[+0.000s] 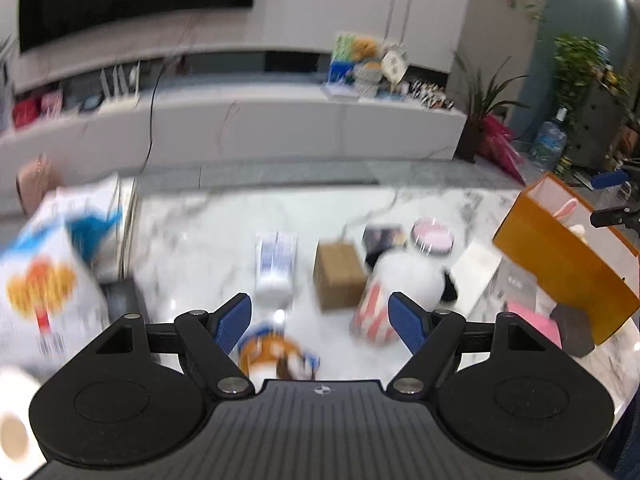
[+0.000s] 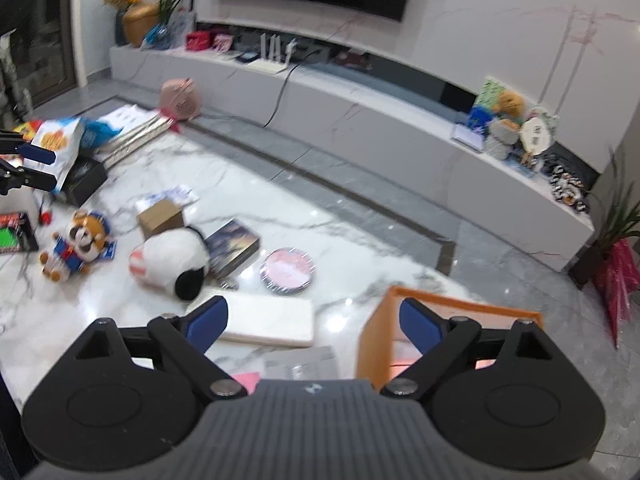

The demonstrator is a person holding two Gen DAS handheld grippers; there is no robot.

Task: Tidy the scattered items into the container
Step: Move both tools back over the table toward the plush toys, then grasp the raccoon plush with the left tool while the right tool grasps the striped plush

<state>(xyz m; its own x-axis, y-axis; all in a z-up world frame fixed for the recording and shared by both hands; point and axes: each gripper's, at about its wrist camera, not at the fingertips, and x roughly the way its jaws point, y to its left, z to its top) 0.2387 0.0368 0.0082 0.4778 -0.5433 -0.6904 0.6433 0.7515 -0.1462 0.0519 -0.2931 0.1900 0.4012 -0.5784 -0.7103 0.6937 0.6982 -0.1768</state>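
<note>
left tongs: spread wide, gripping nothing, hanging over the tiger toy
right tongs: jaws opening, nothing between them, sitting just beside the orange box
progress: barely starting; box interior mostly hidden
left: panda plush, cardboard box, book, round tin lying scattered on the surface

The surface is white marble with grey veins. The container is orange. A plush panda is white with black ears beside a red-and-white striped cup. The tiger toy is orange, white and blue. The box is brown, the round tin pink, each hand-held gripper black with blue pads.
</note>
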